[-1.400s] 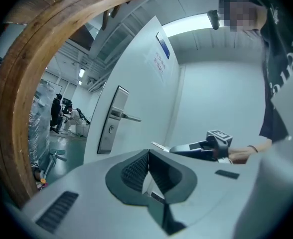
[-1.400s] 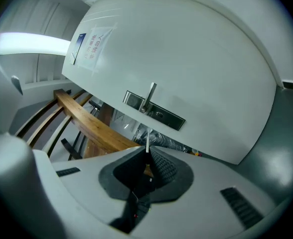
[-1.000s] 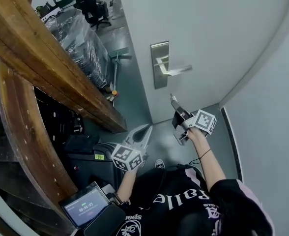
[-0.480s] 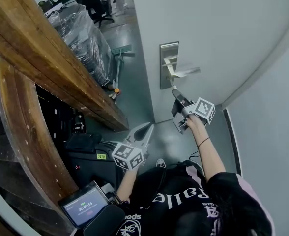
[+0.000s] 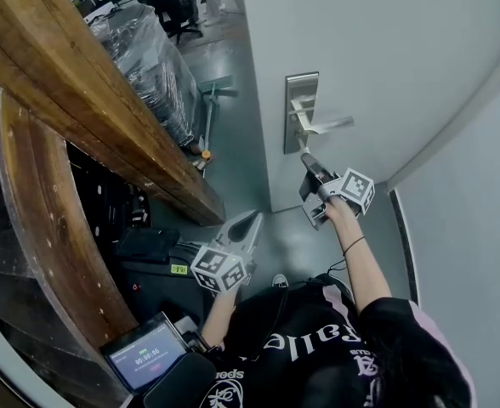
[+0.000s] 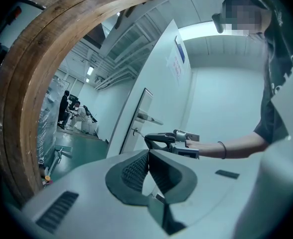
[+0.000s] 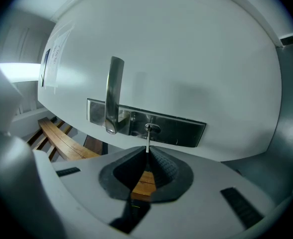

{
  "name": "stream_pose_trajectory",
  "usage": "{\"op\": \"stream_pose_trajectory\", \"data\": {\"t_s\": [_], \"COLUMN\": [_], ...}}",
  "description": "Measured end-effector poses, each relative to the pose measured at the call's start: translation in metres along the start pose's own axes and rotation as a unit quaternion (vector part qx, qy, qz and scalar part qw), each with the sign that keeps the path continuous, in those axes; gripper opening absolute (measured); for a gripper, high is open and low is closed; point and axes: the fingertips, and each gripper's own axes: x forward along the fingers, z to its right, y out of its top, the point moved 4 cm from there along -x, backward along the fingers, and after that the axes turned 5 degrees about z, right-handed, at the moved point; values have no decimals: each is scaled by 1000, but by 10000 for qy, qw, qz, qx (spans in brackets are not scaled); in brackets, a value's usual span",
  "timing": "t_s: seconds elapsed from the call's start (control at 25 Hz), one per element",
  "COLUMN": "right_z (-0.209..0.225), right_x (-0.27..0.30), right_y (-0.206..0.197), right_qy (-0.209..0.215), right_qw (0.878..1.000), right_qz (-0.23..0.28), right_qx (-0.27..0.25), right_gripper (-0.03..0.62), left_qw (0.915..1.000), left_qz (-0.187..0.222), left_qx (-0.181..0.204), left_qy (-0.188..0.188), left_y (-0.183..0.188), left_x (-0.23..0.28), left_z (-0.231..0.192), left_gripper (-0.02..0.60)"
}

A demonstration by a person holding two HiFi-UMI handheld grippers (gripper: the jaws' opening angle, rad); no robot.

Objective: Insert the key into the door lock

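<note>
Pinching a slim metal key [image 7: 147,139] between its two dark ribbed pads, the right claw [image 7: 147,151] is closed on the key's lower end, and the blade sticks straight out from the tips toward the door [image 5: 386,49]. In the right gripper view the key's far tip meets the oval keyhole [image 7: 152,129] in the brushed steel lock plate [image 7: 179,127]; how far it has gone in, if at all, cannot be told. Just beside the keyhole on that same plate is the lever handle [image 7: 112,91], which juts away from the door's pale face. From the head view the right claw is held up close under the handle at the end of an outstretched forearm with a dark band round the wrist. The left claw [image 5: 248,228] hangs lower and nearer the person's body, well apart from the door, with its jaws pressed together at the tips and nothing between them. To the left runs a heavy curved wooden beam [image 5: 88,100], past it stands a stack wrapped in clear film [image 5: 144,62] on the grey-green floor [image 5: 233,143], and a small lit screen [image 5: 146,353] sits at the lower left near the person's dark lettered shirt [image 5: 301,347].
</note>
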Motion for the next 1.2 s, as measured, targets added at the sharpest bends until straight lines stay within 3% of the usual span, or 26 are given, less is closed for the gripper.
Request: {"op": "stream_pose_trajectory", "data": {"t_s": [0.4, 0.6, 0.8, 1.2], "right_z": [3, 1, 4, 11], "right_x": [-1, 3, 11, 39], "right_y": [1, 4, 7, 19], "right_qy": [41, -18, 21, -31], "right_qw": [9995, 9998, 9966, 9976], "right_qz": [152, 115, 262, 220], "right_qx": [260, 154, 781, 658], "right_gripper": [35, 35, 35, 35], "left_qw": [9999, 9997, 9997, 9993], "left_qz": [41, 103, 88, 171], "left_qx": [-88, -150, -185, -197], "left_qy": [132, 153, 146, 279], "left_y": [-1, 3, 2, 5], "left_x": [-7, -7, -5, -11], "left_z": [-14, -21, -20, -20], "left_gripper": [5, 5, 5, 5]}}
